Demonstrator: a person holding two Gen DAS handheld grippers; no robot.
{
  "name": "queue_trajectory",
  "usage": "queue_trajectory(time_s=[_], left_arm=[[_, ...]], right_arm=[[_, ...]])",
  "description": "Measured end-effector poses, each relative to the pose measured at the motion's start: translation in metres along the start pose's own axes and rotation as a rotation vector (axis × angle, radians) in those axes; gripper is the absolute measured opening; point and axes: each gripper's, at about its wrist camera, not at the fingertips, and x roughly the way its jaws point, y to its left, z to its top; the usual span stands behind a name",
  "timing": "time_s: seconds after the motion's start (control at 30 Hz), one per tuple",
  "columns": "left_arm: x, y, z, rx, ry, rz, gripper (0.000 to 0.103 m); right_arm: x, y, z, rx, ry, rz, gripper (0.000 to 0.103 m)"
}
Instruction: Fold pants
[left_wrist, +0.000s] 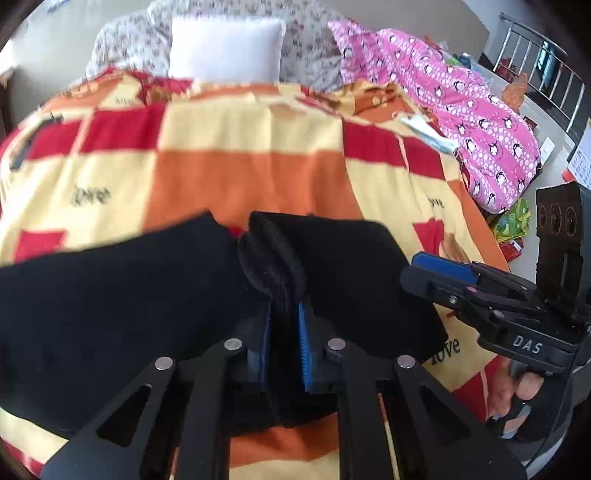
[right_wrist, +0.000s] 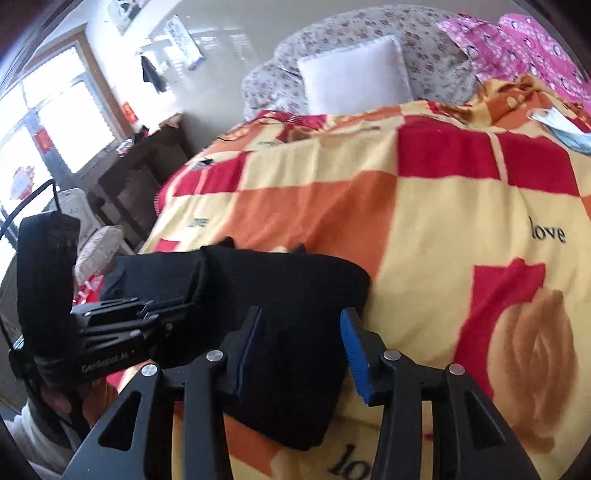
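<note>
A checked blanket (left_wrist: 240, 155) in red, orange and pale yellow, printed with the word "love", covers the bed and fills most of both views. At its far end lie a floral quilt (left_wrist: 122, 48) and, against it, a white pillow (left_wrist: 225, 50); a pink penguin-print cover (left_wrist: 476, 110) runs along the bed's right edge, with a crumpled face mask (left_wrist: 424, 129) just beside it on the blanket. The black pants (left_wrist: 110, 306) lie on the near part of the blanket, partly folded, spreading leftward in the left wrist view. The left gripper (left_wrist: 284, 347) has its blue-padded jaws drawn nearly together on a thick, ribbed bunch of the pants fabric, which stands up between them. The right gripper (right_wrist: 301, 350) is seen from its own camera over the right-hand portion of the pants (right_wrist: 288, 295); its jaws stand wide apart with black cloth between them, and no pad is seen pressing on it. In the left wrist view the right gripper (left_wrist: 439, 269) sits at the pants' right edge.
</note>
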Motion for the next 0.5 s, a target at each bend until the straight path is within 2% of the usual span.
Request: queue_trajectory(time_s=[0.07,0.13,0.27,0.37,0.4,0.5], left_arm=[[-0.015,0.007,0.002,0.009,-0.028,0.012,0.011],[-0.019,0.014,0.000,0.007,-0.021,0.041,0.011],[-0.010,0.032,-0.013,-0.027,0.007,0.106,0.011],[-0.003,0.045,-0.019,-0.078,0.017,0.083,0.013],[-0.004,0.045,-0.021,-0.077,0.009,0.084,0.013],[-0.007,0.042,-0.021,-0.065,-0.005,0.120,0.023]], right_arm=[[-0.006,0.012,0.004,-0.029,-0.017,0.026,0.045],[-0.004,0.024,0.008,-0.065,-0.016,0.042,0.045],[0.023,0.044,0.009,-0.131,0.028,0.036,0.042],[0.054,0.047,0.004,-0.143,0.088,0.014,0.042],[0.057,0.050,0.003,-0.158,0.075,0.003,0.041],[0.054,0.058,0.004,-0.184,0.085,-0.011,0.044]])
